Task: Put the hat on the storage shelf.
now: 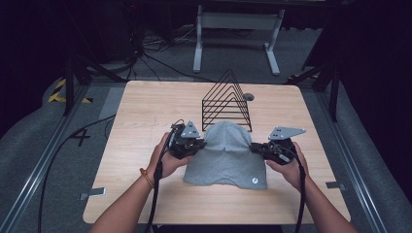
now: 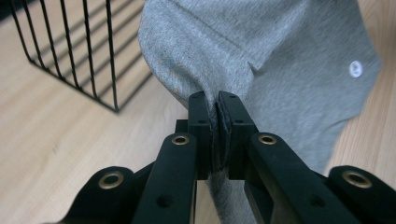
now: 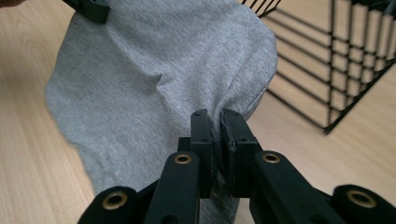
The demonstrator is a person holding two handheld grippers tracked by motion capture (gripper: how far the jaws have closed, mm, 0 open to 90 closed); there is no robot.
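A grey cloth (image 1: 226, 160) with a small white round mark near its front corner lies on the wooden table (image 1: 145, 116), its far part lifted between my two grippers. My left gripper (image 1: 203, 143) is shut on the cloth's left edge; in the left gripper view the grey cloth (image 2: 261, 51) is pinched between the jaws at my left gripper (image 2: 218, 98). My right gripper (image 1: 253, 147) is shut on the right edge, and the right gripper view has the grey cloth (image 3: 154, 79) folding into my right gripper (image 3: 215, 116). The front of the cloth rests on the table.
A black wire rack (image 1: 226, 102) of triangular dividers stands just behind the cloth; the same wire rack (image 2: 74, 51) appears at the upper left of the left gripper view, and the rack (image 3: 341, 60) at the upper right of the right one. A white frame (image 1: 238, 29) stands on the floor beyond the table.
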